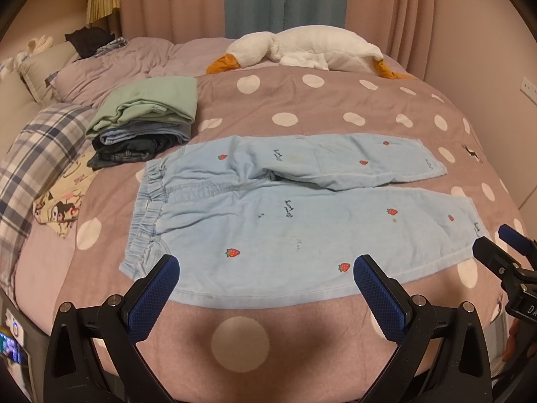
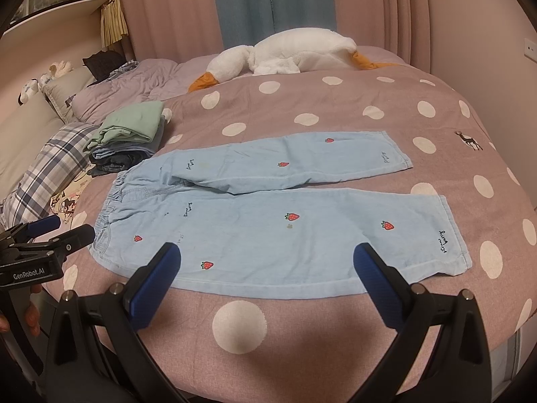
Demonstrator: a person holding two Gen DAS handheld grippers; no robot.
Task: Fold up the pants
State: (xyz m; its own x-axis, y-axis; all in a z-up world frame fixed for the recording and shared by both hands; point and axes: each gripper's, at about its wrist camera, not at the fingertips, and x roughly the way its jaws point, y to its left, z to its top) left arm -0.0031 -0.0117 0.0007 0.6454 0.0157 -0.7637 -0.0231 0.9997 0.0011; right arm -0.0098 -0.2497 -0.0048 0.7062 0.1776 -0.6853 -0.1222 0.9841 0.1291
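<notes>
Both hand-held grippers are spread wide and holding nothing. The left hand-held gripper (image 1: 265, 273) hovers over the near edge of the bed (image 1: 241, 346), its blue pads (image 1: 157, 297) framing the waist half of the pants (image 1: 268, 221) just ahead of it; whether the tips actually touch the fabric, I can't tell. The right hand-held gripper (image 2: 266, 263) sits the same way, fingers far apart, with the lower leg of the pants (image 2: 268, 235) straight ahead between them.

The pants are light blue with little strawberries, laid flat and unfolded on the polka-dot bed, waistband toward the left hand-held gripper's side, cuffs toward the right one's. Further ahead and off to the left is a stack of folded clothes (image 1: 147, 117), just beside the waistband. Way past everything lies a white plush goose (image 1: 302, 50).
</notes>
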